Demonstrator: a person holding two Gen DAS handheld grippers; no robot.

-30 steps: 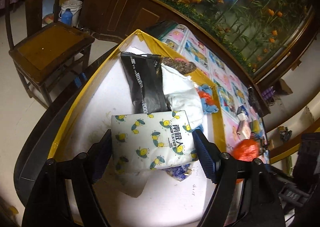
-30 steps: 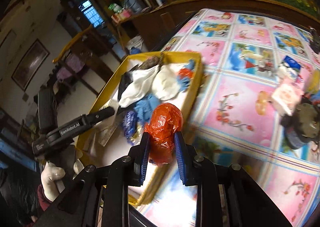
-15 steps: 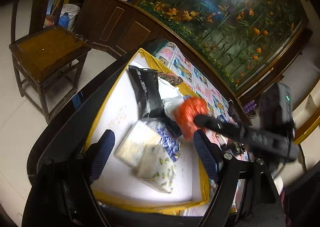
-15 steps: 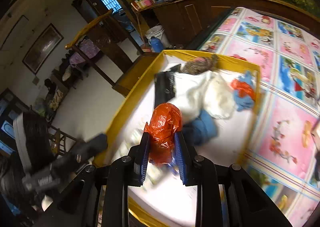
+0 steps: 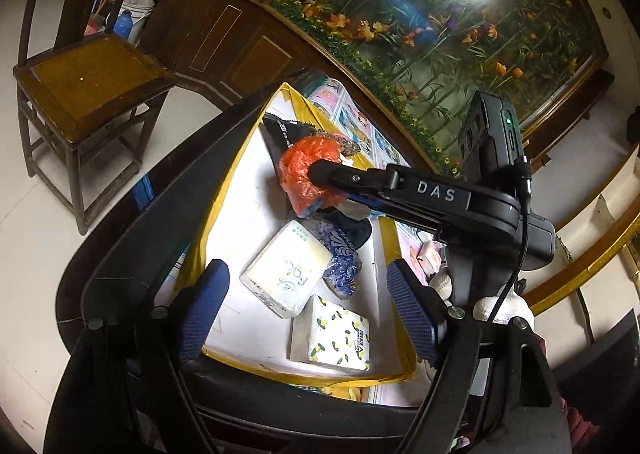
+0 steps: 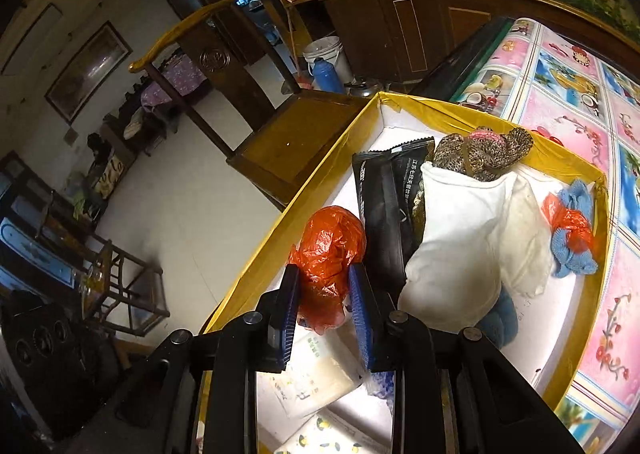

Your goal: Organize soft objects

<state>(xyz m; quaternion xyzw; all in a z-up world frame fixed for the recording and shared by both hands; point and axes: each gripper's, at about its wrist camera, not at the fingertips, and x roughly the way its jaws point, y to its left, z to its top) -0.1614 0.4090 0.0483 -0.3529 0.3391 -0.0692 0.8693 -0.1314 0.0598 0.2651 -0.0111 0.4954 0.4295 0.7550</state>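
Orange plastic bag (image 6: 328,254): crumpled, pinched in right claw (image 6: 325,308), held above yellow-rimmed box (image 6: 320,170), apparently for placing inside. Below and beside: black packet (image 6: 386,214), white cloth (image 6: 460,250), tissue packs (image 5: 286,274), crowding the free floor. Left claw (image 5: 308,314): wide, empty, near box's front rim.

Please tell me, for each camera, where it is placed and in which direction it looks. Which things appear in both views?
Left wrist: sits on the left gripper, looks down into the yellow-edged box; its own open fingers, the right gripper and a white-gloved hand show.
Right wrist: sits on the right gripper, looks down into the box toward a wooden chair; only its own fingers show, shut on the orange plastic bag.
Shared: box, orange plastic bag, black packet, chair.
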